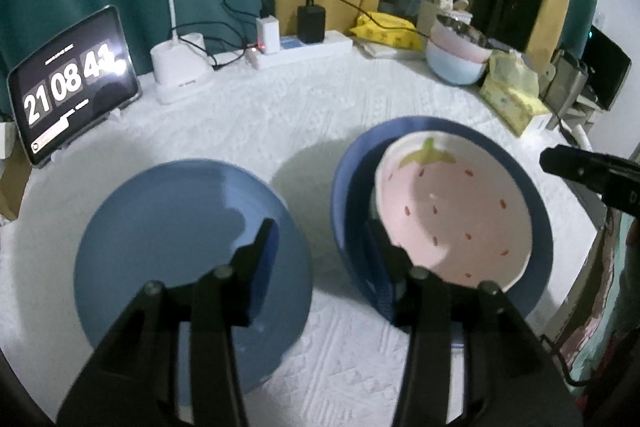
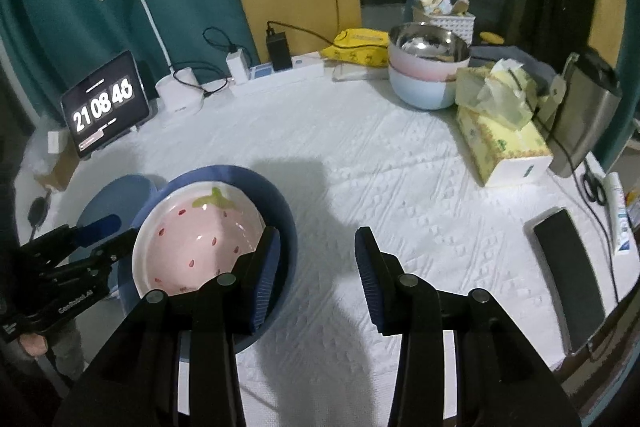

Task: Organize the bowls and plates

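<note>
A pink strawberry bowl sits tilted inside a dark blue bowl on the white tablecloth. A flat blue plate lies to their left. My left gripper is open, its left finger over the plate and its right finger inside the dark blue bowl beside the strawberry bowl. In the right wrist view the strawberry bowl and the dark blue bowl are at lower left. My right gripper is open and empty, its left finger over the blue bowl's right rim. The left gripper shows there too.
Stacked pastel bowls with a steel bowl on top stand at the back right. A tissue box, a steel jug, a black phone, a power strip, a desk lamp and a tablet clock ring the table.
</note>
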`<state>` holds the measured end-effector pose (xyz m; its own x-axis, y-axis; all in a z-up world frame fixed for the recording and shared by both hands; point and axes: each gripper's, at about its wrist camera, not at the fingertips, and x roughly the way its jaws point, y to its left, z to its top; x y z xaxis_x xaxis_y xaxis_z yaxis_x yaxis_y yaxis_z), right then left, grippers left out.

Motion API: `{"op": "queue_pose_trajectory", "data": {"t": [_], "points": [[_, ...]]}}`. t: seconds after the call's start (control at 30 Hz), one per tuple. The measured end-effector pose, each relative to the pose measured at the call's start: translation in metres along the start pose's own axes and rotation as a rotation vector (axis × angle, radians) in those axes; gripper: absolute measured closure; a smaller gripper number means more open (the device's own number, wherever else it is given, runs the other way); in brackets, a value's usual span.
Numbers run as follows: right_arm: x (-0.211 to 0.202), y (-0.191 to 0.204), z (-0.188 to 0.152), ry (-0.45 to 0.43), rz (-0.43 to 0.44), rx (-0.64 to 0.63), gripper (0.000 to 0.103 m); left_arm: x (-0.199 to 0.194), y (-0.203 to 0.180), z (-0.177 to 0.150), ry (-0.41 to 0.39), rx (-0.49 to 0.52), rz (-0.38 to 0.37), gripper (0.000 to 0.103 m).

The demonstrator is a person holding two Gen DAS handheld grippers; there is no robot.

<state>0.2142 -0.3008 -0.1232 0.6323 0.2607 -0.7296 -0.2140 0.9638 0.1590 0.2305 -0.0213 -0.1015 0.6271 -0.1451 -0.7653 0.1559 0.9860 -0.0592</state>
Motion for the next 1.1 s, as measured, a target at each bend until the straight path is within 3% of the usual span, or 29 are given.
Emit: {"op": "queue_pose_trajectory", "data": {"t": [0.1, 0.33, 0.6, 0.73, 1.1], "points": [[0.009, 0.000, -0.004, 0.018, 0.011, 0.000, 0.061, 0.004, -0.002, -0.001, 0.001, 0.023, 0.040, 0.057], [0.035, 0.001, -0.015, 0.081, 0.037, 0.002, 0.062, 0.007, -0.001, 0.001, -0.010, 0.049, 0.042, 0.057], [0.041, -0.005, -0.018, 0.076, 0.076, 0.022, 0.061, 0.012, 0.007, 0.004, 0.006, 0.022, -0.017, 0.056], [0.041, -0.007, -0.019, 0.070, 0.074, 0.024, 0.054, 0.013, 0.009, 0.005, 0.002, 0.012, -0.029, 0.056], [0.044, -0.013, -0.017, 0.076, 0.086, 0.053, 0.049, 0.015, 0.011, 0.004, -0.004, 0.009, -0.084, 0.063]]}}
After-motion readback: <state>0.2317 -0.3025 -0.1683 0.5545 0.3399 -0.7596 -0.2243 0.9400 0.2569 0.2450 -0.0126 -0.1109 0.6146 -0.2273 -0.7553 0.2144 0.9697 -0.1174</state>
